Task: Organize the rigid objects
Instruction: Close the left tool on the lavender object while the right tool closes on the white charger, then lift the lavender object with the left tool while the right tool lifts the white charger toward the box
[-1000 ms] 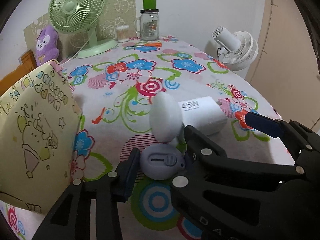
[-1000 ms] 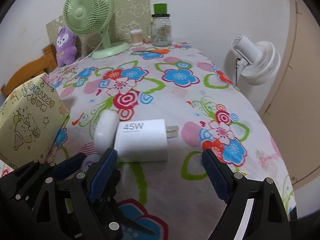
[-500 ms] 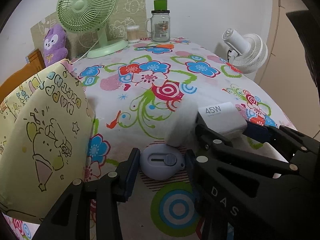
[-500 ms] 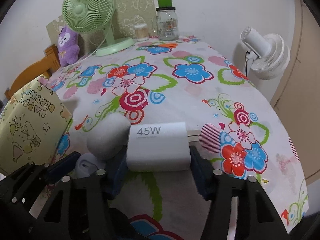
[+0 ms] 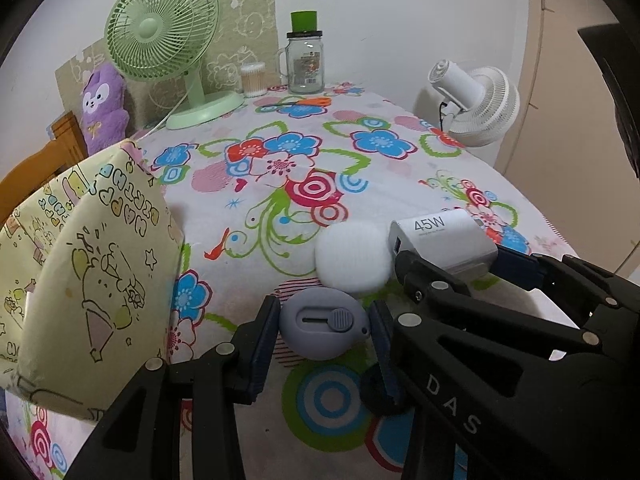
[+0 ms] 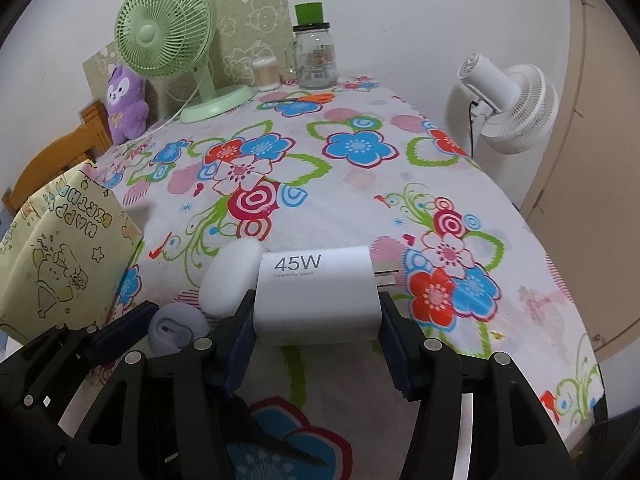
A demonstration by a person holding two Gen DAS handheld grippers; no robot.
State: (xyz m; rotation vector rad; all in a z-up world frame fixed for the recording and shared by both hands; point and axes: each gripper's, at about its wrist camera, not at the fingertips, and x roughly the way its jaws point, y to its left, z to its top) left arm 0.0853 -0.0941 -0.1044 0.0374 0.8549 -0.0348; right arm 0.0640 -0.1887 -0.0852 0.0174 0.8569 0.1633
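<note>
Right gripper (image 6: 316, 312) closed onto white 45W charger (image 6: 318, 294), left gripper (image 5: 322, 330) holding grey oval cutter (image 5: 322, 328)

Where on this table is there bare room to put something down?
The middle of the tablecloth is free, between the green fan and the charger; so is the right side. Crowded: near the gift bag, around the charger, white case and grey cutter.

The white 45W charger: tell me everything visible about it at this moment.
The charger is a white, smooth, plastic-looking block with rounded edges, with "45W" and a small line of print in grey on top. Two flat metal prongs stick out of its right end, level with the table. It lies between the blue pads of the right gripper, which press on its two sides. A white oval case lies against its left end. Whether it rests on the floral tablecloth or is slightly lifted is unclear.
</note>
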